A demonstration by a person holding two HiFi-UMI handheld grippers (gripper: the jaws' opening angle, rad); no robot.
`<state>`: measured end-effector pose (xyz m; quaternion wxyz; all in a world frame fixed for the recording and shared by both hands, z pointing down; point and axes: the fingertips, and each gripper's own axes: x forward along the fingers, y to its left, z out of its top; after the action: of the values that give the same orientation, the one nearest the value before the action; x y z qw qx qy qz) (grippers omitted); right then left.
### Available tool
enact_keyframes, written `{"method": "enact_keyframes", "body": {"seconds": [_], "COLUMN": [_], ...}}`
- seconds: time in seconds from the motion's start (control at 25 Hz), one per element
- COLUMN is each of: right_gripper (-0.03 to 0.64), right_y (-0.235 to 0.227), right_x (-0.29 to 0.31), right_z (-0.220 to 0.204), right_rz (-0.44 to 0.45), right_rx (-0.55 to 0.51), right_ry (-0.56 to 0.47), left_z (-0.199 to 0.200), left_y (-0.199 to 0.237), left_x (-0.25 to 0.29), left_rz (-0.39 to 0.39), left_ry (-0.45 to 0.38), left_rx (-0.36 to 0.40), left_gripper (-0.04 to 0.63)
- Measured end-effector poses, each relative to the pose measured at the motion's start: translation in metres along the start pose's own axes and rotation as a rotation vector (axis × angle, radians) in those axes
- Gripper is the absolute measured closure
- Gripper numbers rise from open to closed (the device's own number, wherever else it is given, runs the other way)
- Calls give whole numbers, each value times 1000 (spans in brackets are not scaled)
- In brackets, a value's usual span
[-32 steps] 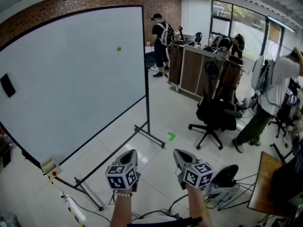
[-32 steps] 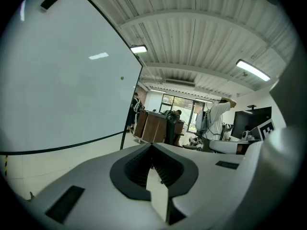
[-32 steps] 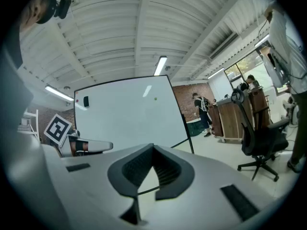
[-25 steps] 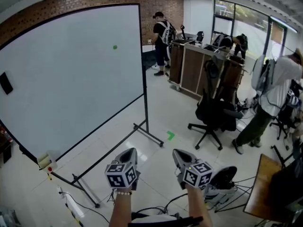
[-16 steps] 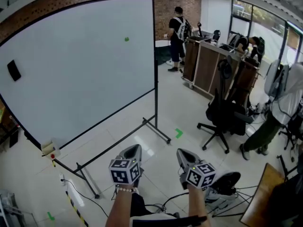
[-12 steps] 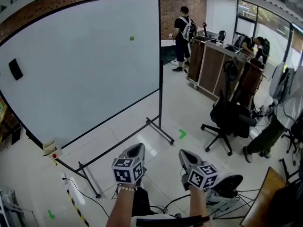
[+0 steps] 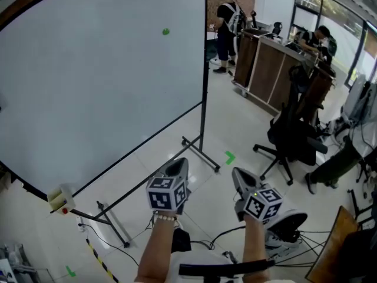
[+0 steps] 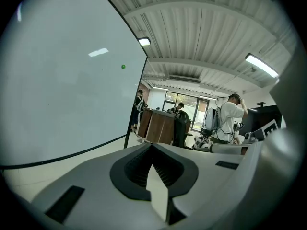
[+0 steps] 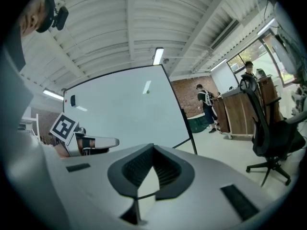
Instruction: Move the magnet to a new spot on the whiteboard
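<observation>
Magnet (image 7: 165, 32): small, round, green; no long axis, so approach angle is free.
- Loc.: stuck on whiteboard (image 7: 88, 99), high up, near the board's right edge by the black stand post (image 7: 204, 117). Nothing else near it on the board.
- Left gripper (image 7: 176, 168): jaws together, tips meeting, nothing btwn them. Empty. Held low over the floor, in front of the board.
- Right gripper (image 7: 241, 180): jaws likewise closed, nothing held. Just beside the left one, on the side away from the board.
- Key relation: magnet lies ahead of and well above both grippers, well apart from each. From the left gripper view it sits up and to the left of the jaw line (image 8: 123, 67); from the right gripper view, roughly straight above the jaws (image 9: 147, 91).
- Nearer hand: left, prob., since it's on the board's side; margin is slight.
- Est. next: raise and reach fwd to the magnet, open jaws first. Task not yet begun; magnet untouched.
</observation>
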<state>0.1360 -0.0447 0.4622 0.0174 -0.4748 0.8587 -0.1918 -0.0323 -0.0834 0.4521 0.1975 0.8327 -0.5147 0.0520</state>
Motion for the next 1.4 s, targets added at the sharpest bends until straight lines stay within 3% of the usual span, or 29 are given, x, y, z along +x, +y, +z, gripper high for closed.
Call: {"method": "enact_keyframes", "body": {"seconds": [0.28, 0.56, 0.96, 1.4], "right_gripper": [611, 611, 611, 596], "right_y": [5, 15, -22, -38], "right_x": [124, 208, 259, 300], "right_z": [36, 48, 86, 120], "right_rz": [-1, 24, 140, 249], "right_rx": [-27, -35, -78, -139], "right_ry": [7, 32, 39, 31], "left_z": [52, 86, 105, 123], "left_y": [76, 126, 138, 152], "left_x": [60, 94, 144, 160], "left_rz": [-32, -31, 60, 176], "left_ry": [1, 11, -34, -64], "left_rx": [10, 104, 31, -2], "left_gripper": [598, 598, 598, 598]}}
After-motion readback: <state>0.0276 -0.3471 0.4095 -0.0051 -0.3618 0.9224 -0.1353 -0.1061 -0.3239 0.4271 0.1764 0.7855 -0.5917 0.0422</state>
